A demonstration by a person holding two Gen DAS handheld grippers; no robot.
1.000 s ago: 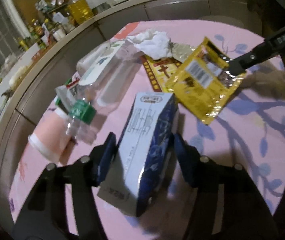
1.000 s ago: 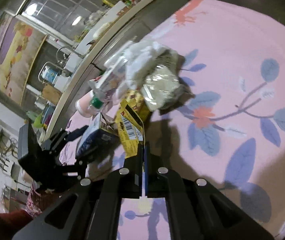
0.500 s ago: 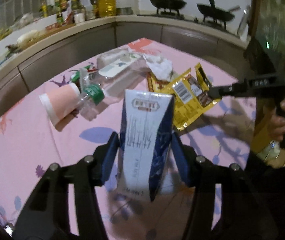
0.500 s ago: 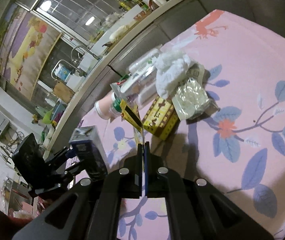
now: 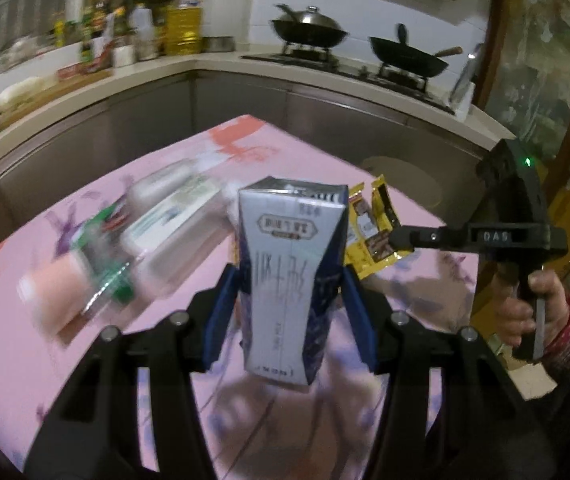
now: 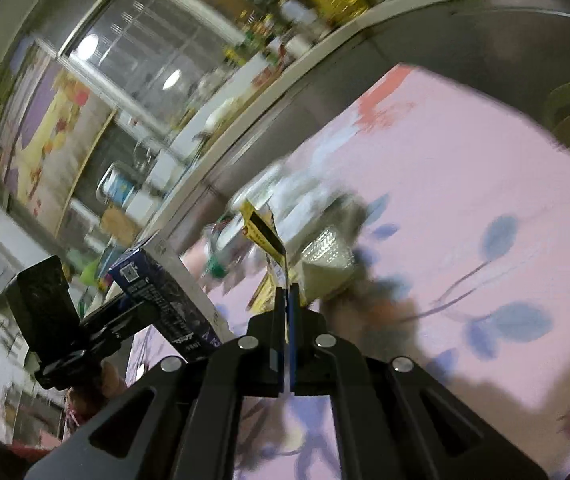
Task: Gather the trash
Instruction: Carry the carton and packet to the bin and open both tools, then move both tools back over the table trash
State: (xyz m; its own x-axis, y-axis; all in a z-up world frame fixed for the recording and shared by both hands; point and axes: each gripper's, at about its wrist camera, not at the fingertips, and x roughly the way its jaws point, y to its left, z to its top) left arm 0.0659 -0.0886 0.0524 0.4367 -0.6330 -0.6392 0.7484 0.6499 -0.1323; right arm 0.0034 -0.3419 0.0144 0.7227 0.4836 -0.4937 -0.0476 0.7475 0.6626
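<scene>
Now left tool [image 5: 291,312] clamps carton [image 5: 291,280] upright; right tool [image 6: 288,300] pinches wrapper [image 6: 263,232] edge-on.

The milk carton [image 5: 291,280] looks like coated paperboard, smooth with a faint sheen, white on its front and dark blue on its sides. The yellow wrapper [image 5: 369,236] is thin foil-like plastic, glossy and creased. Both grippers have matt black plastic bodies with small bright metal screws, and the left gripper [image 5: 289,292] carries smooth blue plastic pads on its fingers [image 5: 221,312]. The tabletop [image 5: 25,360] wears a pink printed covering, smooth with a soft shine. A blurred bottle [image 5: 165,232] looks like clear plastic. Behind, the woks [image 5: 309,32] are dark metal, one with a shiny steel lid, and the cabinet fronts [image 5: 245,100] are brushed grey metal.
</scene>
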